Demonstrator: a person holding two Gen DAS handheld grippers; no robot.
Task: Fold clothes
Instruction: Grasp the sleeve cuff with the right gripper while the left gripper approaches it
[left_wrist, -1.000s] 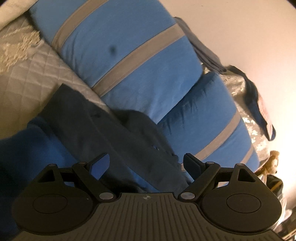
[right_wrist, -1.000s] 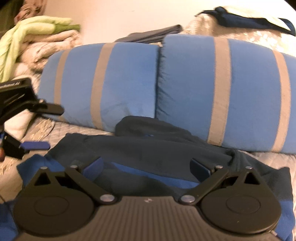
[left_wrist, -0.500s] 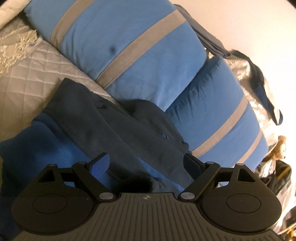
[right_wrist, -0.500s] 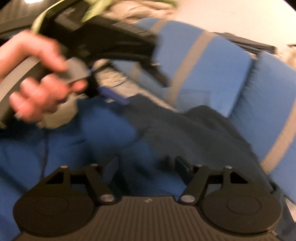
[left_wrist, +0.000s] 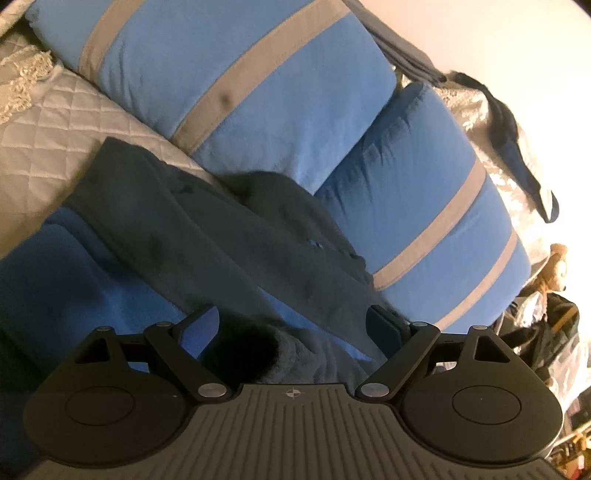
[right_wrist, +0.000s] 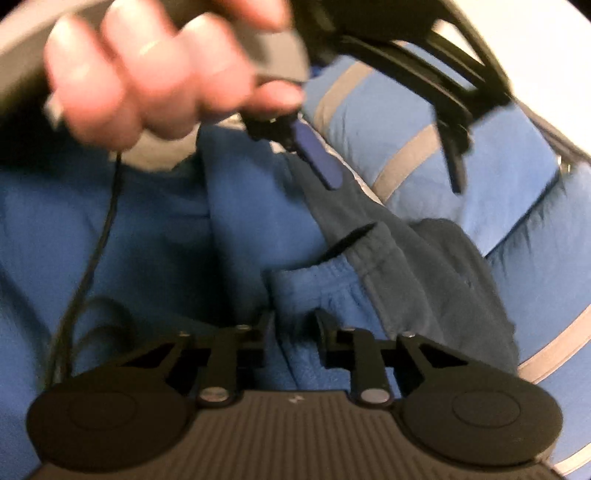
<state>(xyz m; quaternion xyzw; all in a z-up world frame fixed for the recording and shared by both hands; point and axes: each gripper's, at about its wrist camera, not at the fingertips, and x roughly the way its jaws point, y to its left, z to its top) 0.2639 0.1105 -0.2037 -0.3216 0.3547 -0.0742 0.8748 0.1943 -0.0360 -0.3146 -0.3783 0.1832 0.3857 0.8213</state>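
Striped blue pillows: two are leaning side by side at the head of the bed, the upper pillow (left_wrist: 236, 74) and the lower pillow (left_wrist: 424, 206), each crossed by two grey stripes.
Garments being folded: one, a blue and dark navy garment (left_wrist: 207, 236) lying across the quilted bedspread (left_wrist: 62, 125).
Tools: two are showing, the left tool (left_wrist: 291, 325) with its jaws standing wide apart and the right tool (right_wrist: 293, 325) with its jaws closing on a fold of the blue cloth.
Hands: one hand (right_wrist: 155, 77) is showing, blurred, gripping the left tool's handle.
Cables: one black cable (right_wrist: 92, 258) is hanging below that hand.
Stuffed toys: one stuffed toy (left_wrist: 554, 273) is sitting at the right edge.
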